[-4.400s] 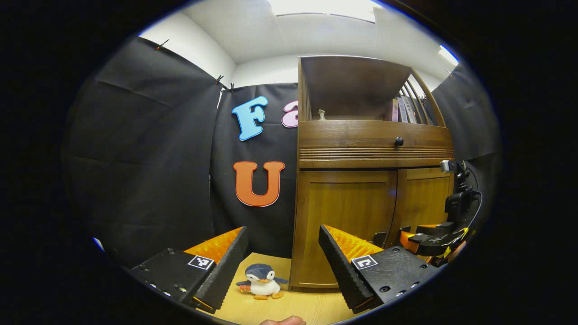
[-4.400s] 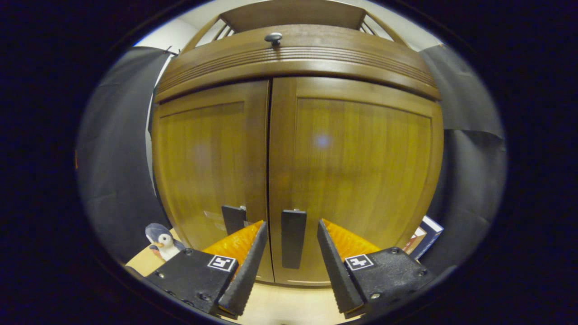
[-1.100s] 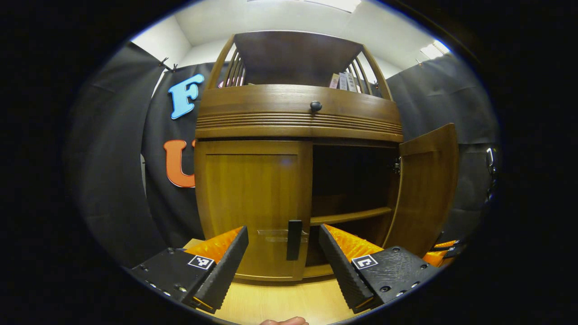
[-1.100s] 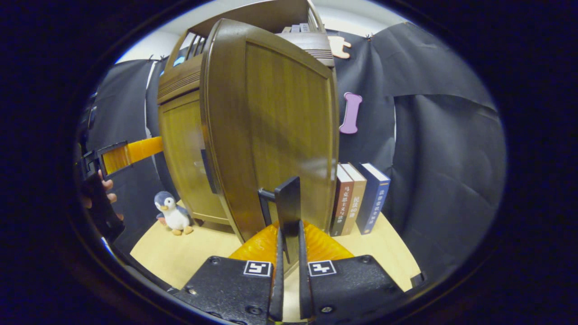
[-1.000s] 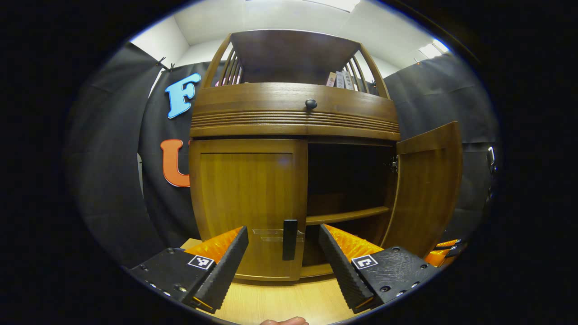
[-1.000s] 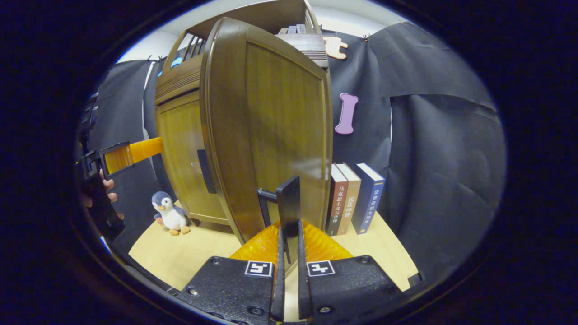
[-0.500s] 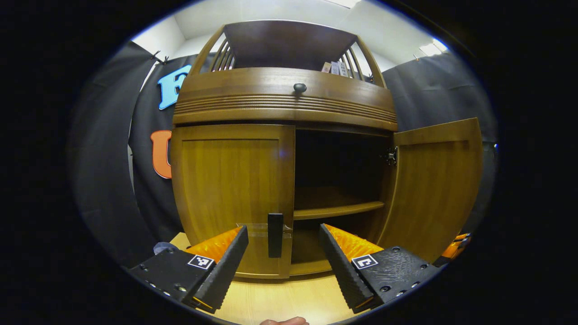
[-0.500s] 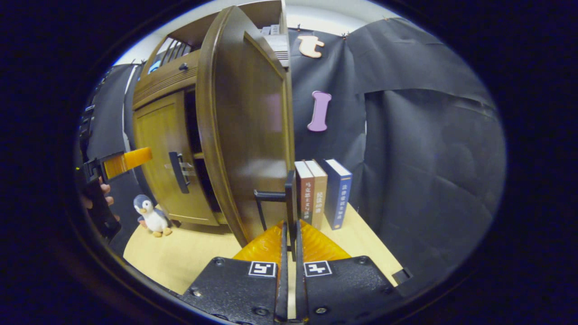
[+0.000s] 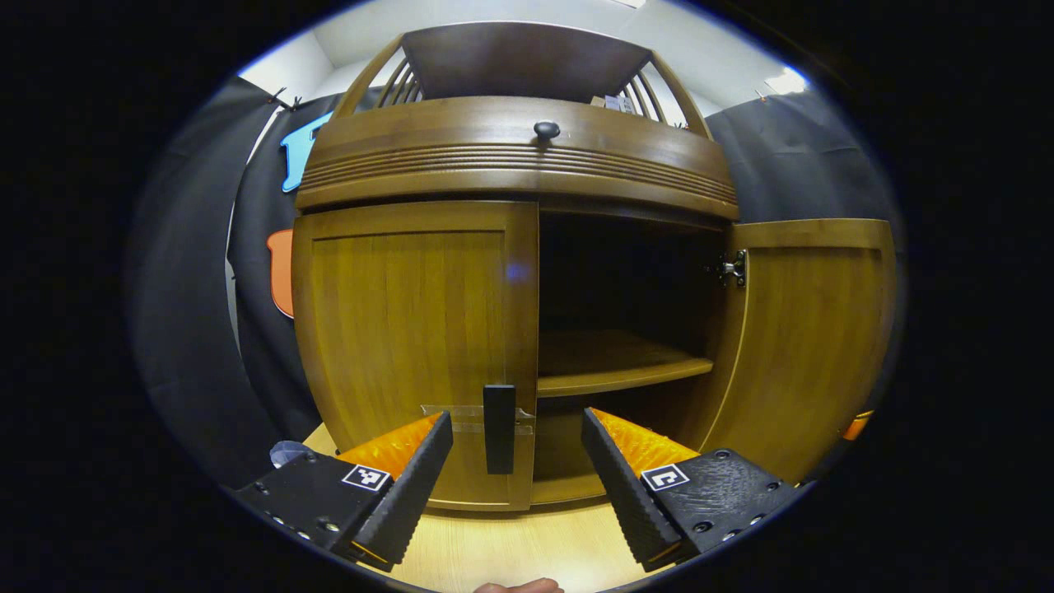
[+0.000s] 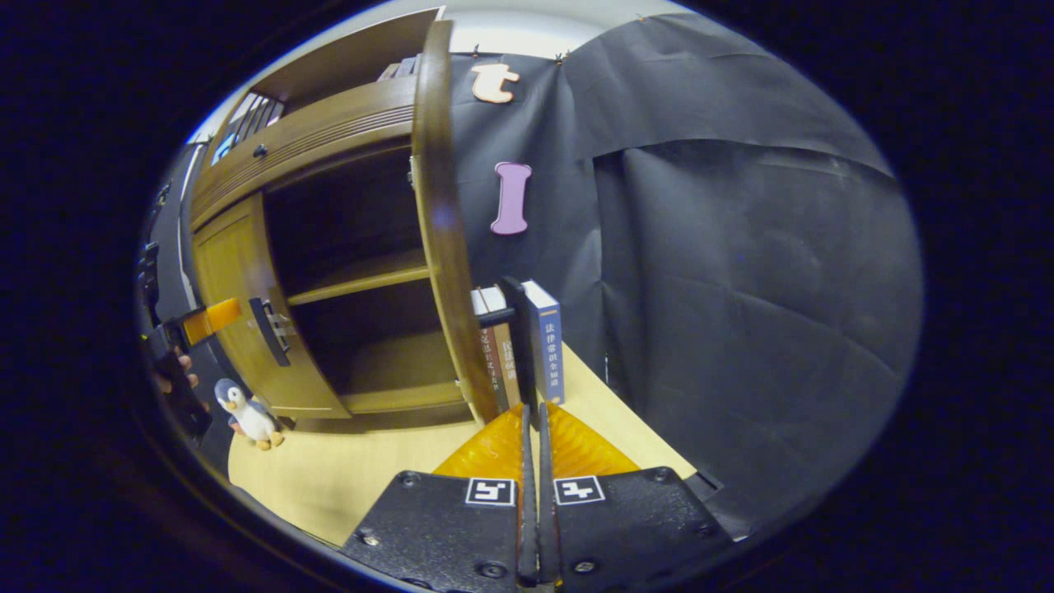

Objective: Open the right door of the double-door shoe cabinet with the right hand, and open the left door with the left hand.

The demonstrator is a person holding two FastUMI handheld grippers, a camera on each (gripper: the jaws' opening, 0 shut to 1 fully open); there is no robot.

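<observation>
The shoe cabinet (image 9: 510, 156) stands on the wooden counter (image 9: 527, 543), toward its back edge by the black cloth wall. Its right door (image 9: 811, 346) is swung wide open, showing a dark inside with a shelf (image 9: 617, 362). In the right gripper view the right tool (image 10: 533, 416) is pressed together on the right door's handle (image 10: 517, 329), both fingers pinching the dark bar. The left door (image 9: 412, 329) is shut. The left tool (image 9: 517, 461) is spread wide, just in front of the left door's handle (image 9: 499, 428), which shows between its fingers without touching them. Books (image 10: 545, 346) stand upright on the counter behind the open door, and a toy penguin (image 10: 245, 412) sits near the counter's left edge.
</observation>
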